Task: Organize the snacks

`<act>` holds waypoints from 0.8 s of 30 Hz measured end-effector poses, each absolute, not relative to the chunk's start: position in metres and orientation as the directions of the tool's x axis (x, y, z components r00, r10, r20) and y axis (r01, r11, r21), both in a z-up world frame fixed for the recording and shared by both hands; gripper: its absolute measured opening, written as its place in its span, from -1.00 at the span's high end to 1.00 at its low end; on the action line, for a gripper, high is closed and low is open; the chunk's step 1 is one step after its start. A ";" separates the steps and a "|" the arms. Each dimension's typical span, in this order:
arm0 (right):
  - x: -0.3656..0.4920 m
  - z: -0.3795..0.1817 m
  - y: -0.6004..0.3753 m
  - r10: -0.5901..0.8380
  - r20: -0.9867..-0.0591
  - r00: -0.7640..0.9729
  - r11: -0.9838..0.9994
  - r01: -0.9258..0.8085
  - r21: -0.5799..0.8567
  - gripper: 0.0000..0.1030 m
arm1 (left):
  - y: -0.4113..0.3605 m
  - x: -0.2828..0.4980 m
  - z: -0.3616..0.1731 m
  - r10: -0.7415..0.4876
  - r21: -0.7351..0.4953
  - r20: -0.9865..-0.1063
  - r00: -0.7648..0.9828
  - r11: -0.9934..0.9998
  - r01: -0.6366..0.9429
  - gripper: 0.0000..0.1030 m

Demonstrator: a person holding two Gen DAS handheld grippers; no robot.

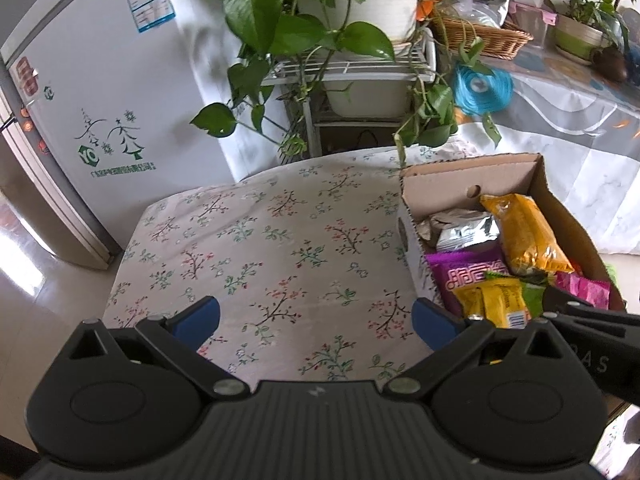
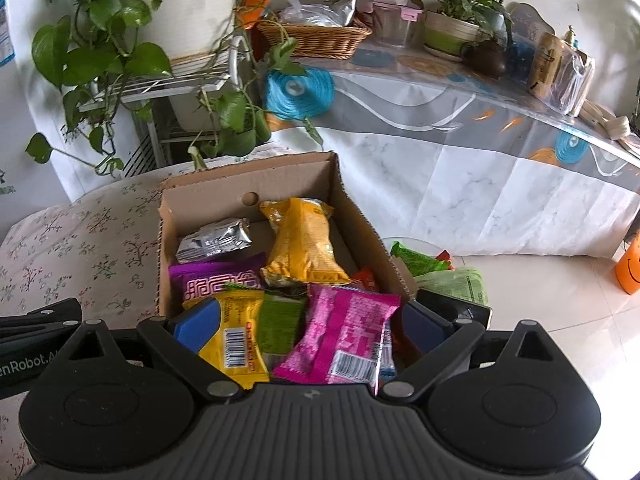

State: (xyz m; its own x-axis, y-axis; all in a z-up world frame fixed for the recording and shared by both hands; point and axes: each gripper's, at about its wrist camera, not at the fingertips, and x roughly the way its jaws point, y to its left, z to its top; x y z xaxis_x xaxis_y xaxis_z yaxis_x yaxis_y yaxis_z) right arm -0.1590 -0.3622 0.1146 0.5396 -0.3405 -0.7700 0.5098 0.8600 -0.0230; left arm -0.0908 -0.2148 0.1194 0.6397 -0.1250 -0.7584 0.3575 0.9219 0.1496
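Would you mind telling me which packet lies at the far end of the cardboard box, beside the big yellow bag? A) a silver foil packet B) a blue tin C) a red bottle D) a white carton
A: in the right wrist view a crinkled silver foil packet lies near the back wall of the cardboard box, just left of the big yellow bag.

The left gripper [image 1: 316, 318], black with blue pads, hangs with its jaws spread wide and nothing between them over a floral-print cloth-covered desk [image 1: 256, 248]. To its right on the desk stands an open brown cardboard box [image 1: 472, 174] holding an orange snack bag [image 1: 528, 234], a silver foil packet [image 1: 468, 232], a purple wrapper [image 1: 468, 272] and yellow packets [image 1: 496, 302].
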 end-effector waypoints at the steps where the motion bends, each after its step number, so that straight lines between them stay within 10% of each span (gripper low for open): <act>1: -0.159 0.115 -0.359 -0.341 -0.769 0.541 0.863 0.505 -0.028 -0.94 | -0.212 -0.091 0.119 -0.123 0.149 -0.759 0.639 0.923 0.355 -0.97; 24: -0.145 0.112 -0.282 -0.185 -0.756 0.628 0.926 0.368 0.079 -0.95 | -0.116 -0.093 0.128 -0.112 0.188 -0.696 0.709 0.925 0.331 -0.97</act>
